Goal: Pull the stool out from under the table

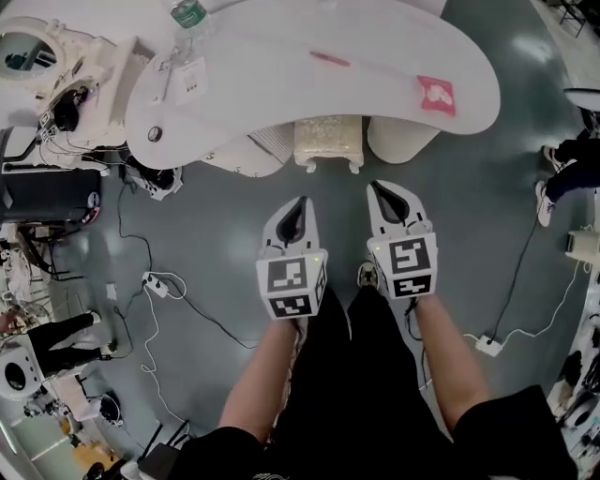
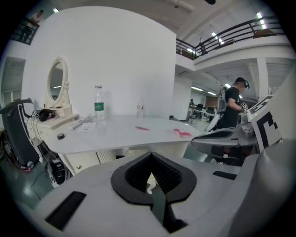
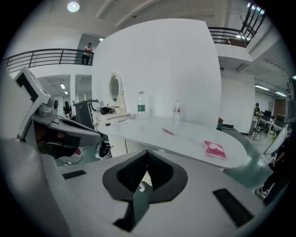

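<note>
The stool [image 1: 328, 141], with a cream cushioned seat and white legs, stands tucked under the front edge of the white curved table [image 1: 281, 84], between its two white pedestals. My left gripper [image 1: 300, 201] hovers over the floor a short way in front of the stool, shut and empty. My right gripper [image 1: 378, 186] is beside it, slightly closer to the table, also shut and empty. In the left gripper view the jaws [image 2: 150, 155] point at the table's edge. The right gripper [image 3: 147, 152] likewise faces the table [image 3: 185, 134].
On the table lie a water bottle [image 1: 187, 14], a pink pen [image 1: 328, 59] and a pink packet [image 1: 436, 94]. A mirror stand [image 1: 28, 52] and equipment crowd the left. Cables and power strips [image 1: 159, 284] [image 1: 487, 345] lie on the floor. Another person's shoes [image 1: 544, 202] are at the right.
</note>
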The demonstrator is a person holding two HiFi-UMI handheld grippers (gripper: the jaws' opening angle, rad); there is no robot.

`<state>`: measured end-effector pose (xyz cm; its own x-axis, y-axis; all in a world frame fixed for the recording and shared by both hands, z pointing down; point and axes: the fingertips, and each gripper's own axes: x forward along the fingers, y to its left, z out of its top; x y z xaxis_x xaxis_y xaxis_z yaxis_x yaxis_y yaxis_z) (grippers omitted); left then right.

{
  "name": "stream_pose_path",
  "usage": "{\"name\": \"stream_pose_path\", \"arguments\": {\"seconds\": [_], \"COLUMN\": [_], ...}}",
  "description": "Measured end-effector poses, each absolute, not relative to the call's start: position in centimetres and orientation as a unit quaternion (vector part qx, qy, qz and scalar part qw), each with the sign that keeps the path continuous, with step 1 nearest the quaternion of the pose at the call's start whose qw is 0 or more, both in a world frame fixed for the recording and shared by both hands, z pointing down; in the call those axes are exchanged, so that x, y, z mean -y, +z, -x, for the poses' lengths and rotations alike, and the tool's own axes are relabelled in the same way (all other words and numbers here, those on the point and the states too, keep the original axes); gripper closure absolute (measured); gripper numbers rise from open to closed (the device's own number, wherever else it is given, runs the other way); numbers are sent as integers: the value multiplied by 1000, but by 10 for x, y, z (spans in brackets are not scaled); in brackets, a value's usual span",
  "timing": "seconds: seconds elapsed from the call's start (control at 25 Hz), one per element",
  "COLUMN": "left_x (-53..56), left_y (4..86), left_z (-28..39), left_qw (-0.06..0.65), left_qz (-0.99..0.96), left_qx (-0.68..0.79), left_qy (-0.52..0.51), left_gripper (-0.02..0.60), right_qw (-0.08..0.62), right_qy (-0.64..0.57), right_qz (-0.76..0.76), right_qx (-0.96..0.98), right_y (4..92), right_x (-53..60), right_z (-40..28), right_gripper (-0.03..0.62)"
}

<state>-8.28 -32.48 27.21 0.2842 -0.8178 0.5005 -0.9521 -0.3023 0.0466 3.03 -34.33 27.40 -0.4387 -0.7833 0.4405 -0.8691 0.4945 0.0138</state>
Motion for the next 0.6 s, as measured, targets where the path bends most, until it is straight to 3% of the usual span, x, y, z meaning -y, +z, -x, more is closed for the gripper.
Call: {"name": "stream_pose_path", "arguments": {"seconds": [0.36, 0.6], "left_x": [379, 391], "left_y": [331, 415], "left_z": [112, 116], "left_qw": [136, 156], "left_qz": [-825, -832], "left_qx": [505, 490], "left_qy": [214, 208], "left_gripper": [575, 575], "right_qw": [223, 232], "right_qy": [75, 84], "right_qz": [-508, -511], "right_qx": [828, 824], "right_y": [342, 417], "right_x": [388, 399], "right_z": [-10, -14], "right_gripper": [588, 588]}}
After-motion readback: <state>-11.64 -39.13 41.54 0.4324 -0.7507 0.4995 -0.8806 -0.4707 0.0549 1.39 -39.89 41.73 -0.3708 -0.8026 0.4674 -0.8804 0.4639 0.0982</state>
